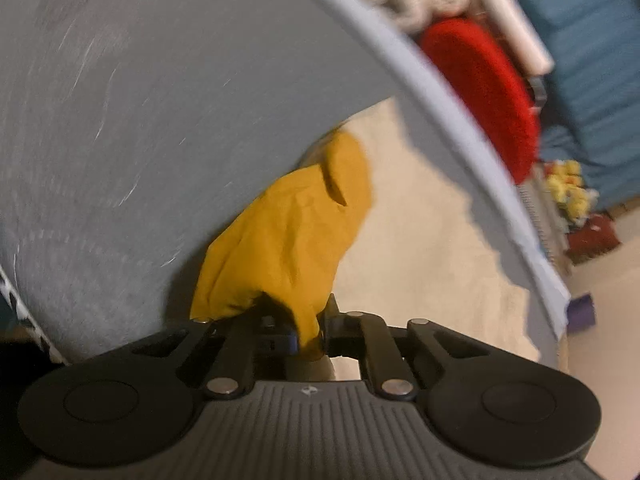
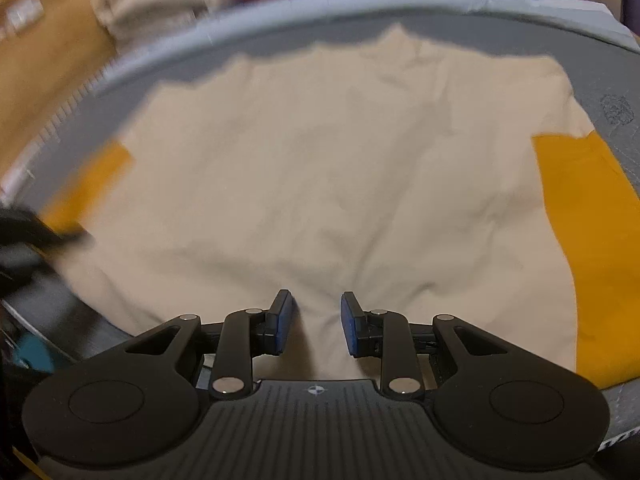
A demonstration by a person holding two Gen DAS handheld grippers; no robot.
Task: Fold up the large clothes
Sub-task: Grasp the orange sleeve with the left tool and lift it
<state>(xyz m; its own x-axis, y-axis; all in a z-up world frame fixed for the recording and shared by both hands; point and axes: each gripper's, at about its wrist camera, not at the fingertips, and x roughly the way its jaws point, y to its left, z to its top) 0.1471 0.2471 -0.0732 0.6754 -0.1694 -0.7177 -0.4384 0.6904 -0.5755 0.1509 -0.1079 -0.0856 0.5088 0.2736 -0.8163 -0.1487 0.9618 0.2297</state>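
Cream shirt (image 2: 320,168) with mustard sleeves lies spread flat on the grey table (image 2: 616,80), filling most of the right wrist view; one mustard sleeve (image 2: 592,240) lies at three o'clock, the other (image 2: 92,184) at nine o'clock, blurred; right gripper (image 2: 316,322) hovers at six o'clock over the shirt's near edge, its blue pads spread with a crease of cream cloth between them, not pressed. In the left wrist view, left gripper (image 1: 308,334) sits at six o'clock, pinching a bunched mustard sleeve (image 1: 288,232) that runs up toward twelve o'clock; cream cloth (image 1: 420,220) lies at three o'clock; a red cushion (image 1: 480,92) shows beyond the table edge at one o'clock.
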